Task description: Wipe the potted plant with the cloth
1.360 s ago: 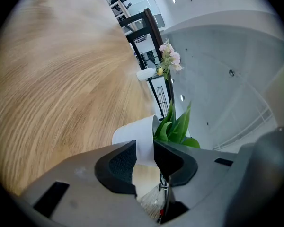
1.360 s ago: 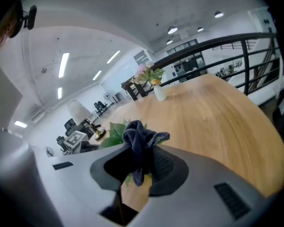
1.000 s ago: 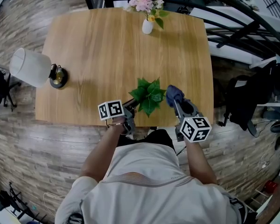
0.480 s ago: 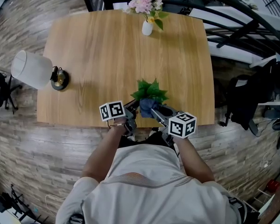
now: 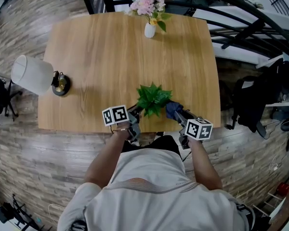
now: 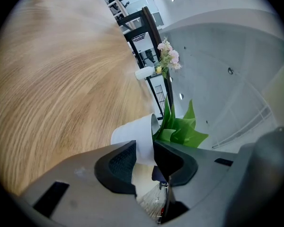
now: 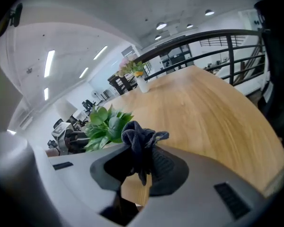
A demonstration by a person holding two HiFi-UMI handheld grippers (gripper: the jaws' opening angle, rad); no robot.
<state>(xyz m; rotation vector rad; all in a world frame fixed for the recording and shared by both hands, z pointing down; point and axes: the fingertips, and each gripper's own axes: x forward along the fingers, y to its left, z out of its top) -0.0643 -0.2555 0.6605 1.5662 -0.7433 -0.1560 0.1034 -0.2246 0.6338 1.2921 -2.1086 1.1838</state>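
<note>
I'm pinching the potted plant (image 5: 153, 99) by its white pot (image 6: 135, 137) with the left gripper (image 6: 144, 151), jaws narrowed onto its wall, steadying it near the table (image 5: 111, 57) edge. The right gripper (image 7: 139, 161) is clamping the bunched cloth (image 7: 138, 137) just beside the leaves (image 7: 104, 123), so it's probably ready for wiping.

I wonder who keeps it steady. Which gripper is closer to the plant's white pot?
Left. The left gripper is clamped on the white pot at its wall. The right gripper holds the dark cloth beside the leaves, off the pot.

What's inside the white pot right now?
Green leaves rise from the white pot, which the left tool grips. Stems and whatever fills it are hidden by its wall and leaves.
</note>
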